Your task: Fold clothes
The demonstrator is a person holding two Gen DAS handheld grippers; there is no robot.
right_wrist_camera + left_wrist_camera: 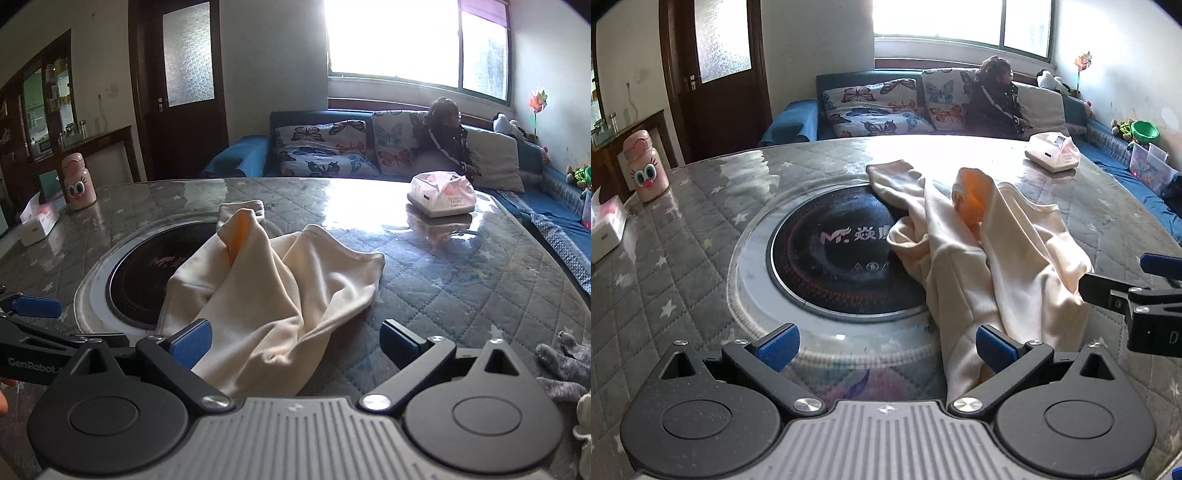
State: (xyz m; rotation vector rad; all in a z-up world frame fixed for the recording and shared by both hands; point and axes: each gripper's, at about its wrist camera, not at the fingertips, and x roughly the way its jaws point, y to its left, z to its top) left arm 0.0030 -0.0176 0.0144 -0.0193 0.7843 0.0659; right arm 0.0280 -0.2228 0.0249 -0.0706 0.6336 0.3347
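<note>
On table: cream garment crumpled | tissue box full | both grippers released

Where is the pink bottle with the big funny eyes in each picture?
Left wrist view: the pink bottle stands at the far left, on the table's left edge, behind a white tissue box.
Right wrist view: the pink bottle is at the upper left, on the table's far edge, right of that tissue box.
Shared landmark: the round black cooktop under the cream garment.
</note>
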